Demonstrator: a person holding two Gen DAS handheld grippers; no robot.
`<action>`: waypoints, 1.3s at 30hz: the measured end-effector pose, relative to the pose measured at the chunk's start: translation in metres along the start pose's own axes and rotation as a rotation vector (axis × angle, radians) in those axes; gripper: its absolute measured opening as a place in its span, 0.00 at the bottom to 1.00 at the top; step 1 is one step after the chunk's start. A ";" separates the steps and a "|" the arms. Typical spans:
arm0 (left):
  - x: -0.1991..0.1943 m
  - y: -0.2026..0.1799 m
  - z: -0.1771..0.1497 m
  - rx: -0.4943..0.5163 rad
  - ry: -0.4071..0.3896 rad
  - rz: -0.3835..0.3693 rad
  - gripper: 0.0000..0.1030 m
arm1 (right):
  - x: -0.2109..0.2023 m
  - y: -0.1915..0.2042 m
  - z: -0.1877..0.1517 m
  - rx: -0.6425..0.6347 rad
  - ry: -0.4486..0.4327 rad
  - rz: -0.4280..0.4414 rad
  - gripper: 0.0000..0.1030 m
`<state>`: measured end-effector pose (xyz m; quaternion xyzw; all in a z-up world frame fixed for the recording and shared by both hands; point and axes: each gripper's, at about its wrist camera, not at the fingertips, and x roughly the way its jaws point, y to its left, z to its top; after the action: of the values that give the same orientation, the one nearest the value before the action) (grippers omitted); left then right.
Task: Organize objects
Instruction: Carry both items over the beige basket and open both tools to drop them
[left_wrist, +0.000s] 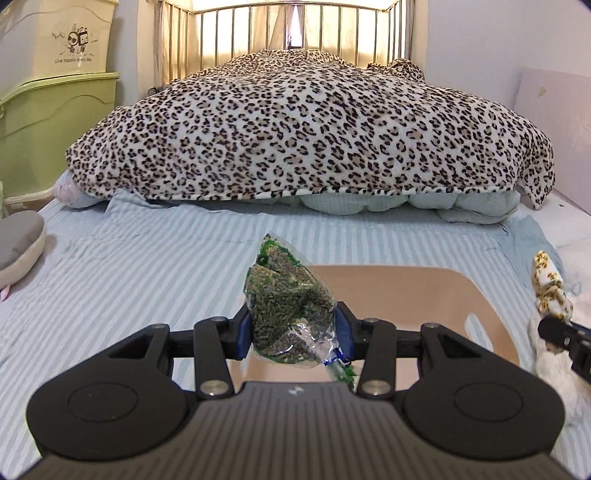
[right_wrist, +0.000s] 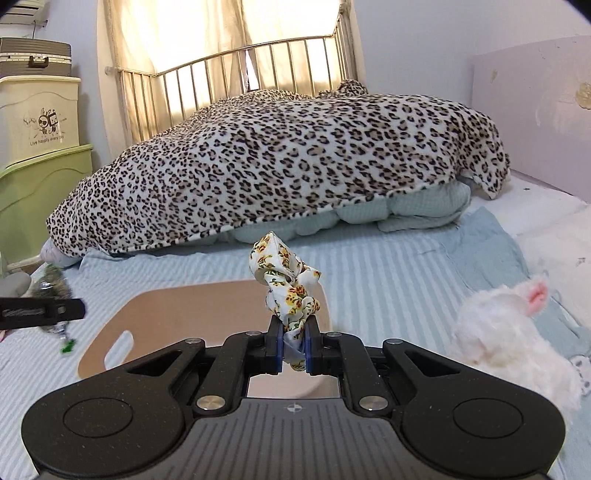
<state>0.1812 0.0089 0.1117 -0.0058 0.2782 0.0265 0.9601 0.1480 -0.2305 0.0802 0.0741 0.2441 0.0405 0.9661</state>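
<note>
Tidying is under way, I judge, with something in each of my jaws. My left gripper (left_wrist: 293, 332) is closed on a clear plastic bag of dried green bits (left_wrist: 291, 295), pinched at mid-body so the bulk stands up and the knotted end hangs below. My right gripper (right_wrist: 294, 345) is nearly shut on a floral scrunchie (right_wrist: 286, 284), clamped at its lower fold with the rest bunched above. Both are lifted above the tan tray (right_wrist: 177, 317) that lies on the striped bed sheet (left_wrist: 129, 266), probably because the tray is where they belong. A white plush toy (right_wrist: 509, 325) lies on the bed just right of the tray. A leopard-print blanket (left_wrist: 303, 125) hides whatever bedding is heaped beneath it. My own frame cuts off the tray's near edge, and I cannot tell what the bag contains.
</note>
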 end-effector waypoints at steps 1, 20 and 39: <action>0.009 -0.002 0.001 0.002 0.002 0.000 0.45 | 0.006 0.001 0.001 0.004 0.004 0.002 0.10; 0.120 -0.016 -0.049 0.063 0.318 -0.006 0.50 | 0.084 0.027 -0.020 -0.061 0.251 -0.017 0.18; 0.029 0.011 -0.024 0.020 0.177 -0.046 0.86 | 0.004 0.015 -0.014 -0.141 0.132 0.019 0.95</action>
<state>0.1920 0.0202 0.0762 -0.0047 0.3618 0.0012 0.9323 0.1445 -0.2138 0.0688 0.0053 0.3030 0.0715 0.9503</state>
